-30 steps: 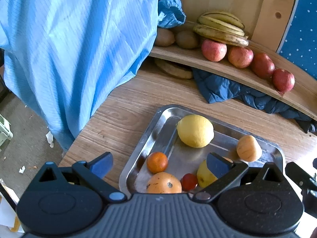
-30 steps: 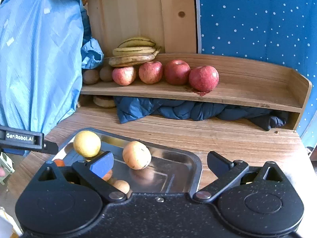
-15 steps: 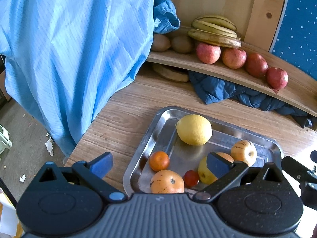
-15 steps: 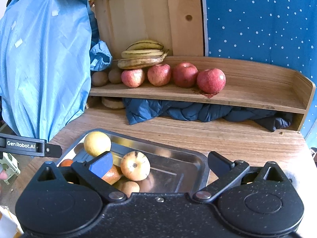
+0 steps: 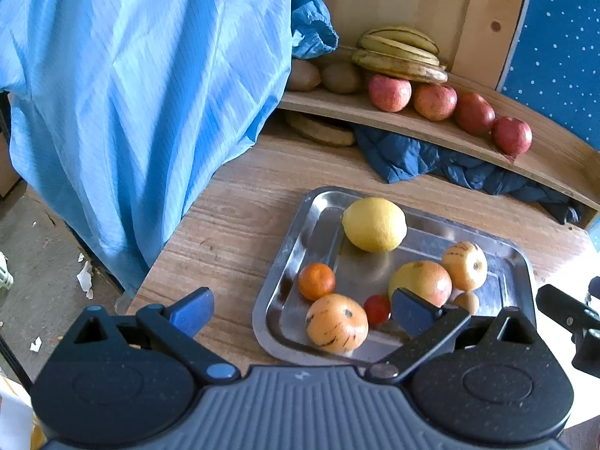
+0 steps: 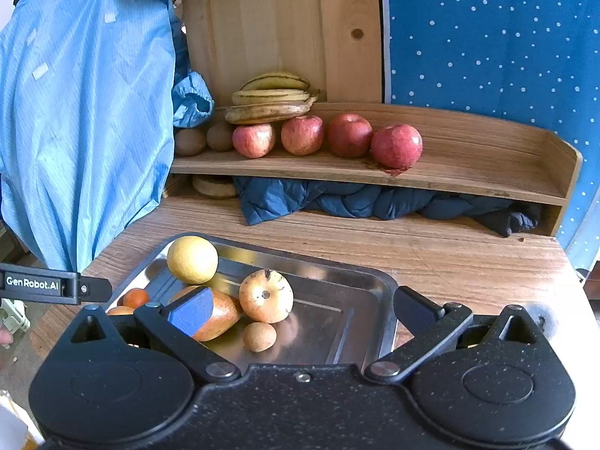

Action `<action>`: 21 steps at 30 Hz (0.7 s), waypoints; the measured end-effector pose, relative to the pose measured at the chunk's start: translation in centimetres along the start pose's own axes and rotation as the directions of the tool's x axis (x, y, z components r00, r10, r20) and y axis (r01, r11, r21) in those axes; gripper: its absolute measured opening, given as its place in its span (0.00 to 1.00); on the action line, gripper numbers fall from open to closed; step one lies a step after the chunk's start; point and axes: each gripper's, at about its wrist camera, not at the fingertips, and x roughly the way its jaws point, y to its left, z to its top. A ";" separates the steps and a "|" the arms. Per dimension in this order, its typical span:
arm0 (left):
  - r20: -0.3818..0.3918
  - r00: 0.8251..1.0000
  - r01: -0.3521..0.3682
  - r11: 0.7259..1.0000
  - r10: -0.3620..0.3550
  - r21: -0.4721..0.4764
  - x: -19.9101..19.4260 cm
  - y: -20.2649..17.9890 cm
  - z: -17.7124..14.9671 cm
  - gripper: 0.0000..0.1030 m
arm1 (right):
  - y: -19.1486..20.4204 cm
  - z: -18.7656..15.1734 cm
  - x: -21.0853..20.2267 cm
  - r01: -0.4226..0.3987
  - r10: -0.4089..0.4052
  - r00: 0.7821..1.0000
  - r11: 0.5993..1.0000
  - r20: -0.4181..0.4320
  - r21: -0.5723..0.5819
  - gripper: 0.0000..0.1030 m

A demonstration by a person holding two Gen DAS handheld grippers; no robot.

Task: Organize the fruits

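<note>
A steel tray [image 5: 296, 232] [image 6: 360, 285] lies on the wooden table and holds a yellow lemon [image 5: 374, 224] [image 6: 192, 259], a small orange [image 5: 316, 281], a striped orange fruit [image 5: 336, 323], a tiny red fruit [image 5: 377, 309], a yellow-red mango [image 5: 422, 281] [image 6: 221, 313], a striped pale fruit [image 5: 465, 265] [image 6: 266, 295] and a small brown fruit [image 6: 259, 336]. On the wooden shelf [image 6: 468, 172] rest bananas [image 6: 272, 99], several red apples [image 6: 348, 135] and kiwis [image 6: 191, 141]. My left gripper [image 5: 300, 309] hovers open over the tray's near edge. My right gripper [image 6: 300, 309] is open above the tray's right half, holding nothing.
A light blue garment [image 5: 142, 93] hangs at the table's left edge. Dark blue cloth [image 6: 356, 198] is bunched under the shelf beside a flat brown item [image 6: 213, 186]. A starry blue curtain [image 6: 487, 37] and a wooden panel [image 6: 277, 26] stand behind. The floor [image 5: 41, 262] drops off left.
Both grippers have pulled back and up, so the tray sits farther ahead. The striped pale fruit rolled left toward the mango and settled there. Both grippers stayed open.
</note>
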 end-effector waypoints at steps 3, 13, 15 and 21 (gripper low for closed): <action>-0.004 1.000 0.015 1.000 -0.015 0.007 -0.4 0.4 -0.5 0.99 | 0.6 -0.4 -0.6 0.014 -0.014 1.000 1.000 -0.001 0.005 0.99; 0.018 0.998 0.057 0.998 -0.058 0.041 -3.2 1.7 -2.0 0.99 | 3.1 -2.1 -3.9 0.056 -0.056 0.998 0.998 0.015 0.019 0.99; 0.029 0.998 0.063 0.997 -0.065 0.049 -3.9 1.9 -2.2 0.99 | 3.6 -2.3 -4.7 0.063 -0.063 0.998 0.998 0.023 0.026 0.99; 0.055 0.995 0.079 0.994 -0.083 0.069 -5.5 2.7 -3.3 0.99 | 4.7 -3.0 -6.8 0.076 -0.078 0.996 0.996 0.047 0.042 0.99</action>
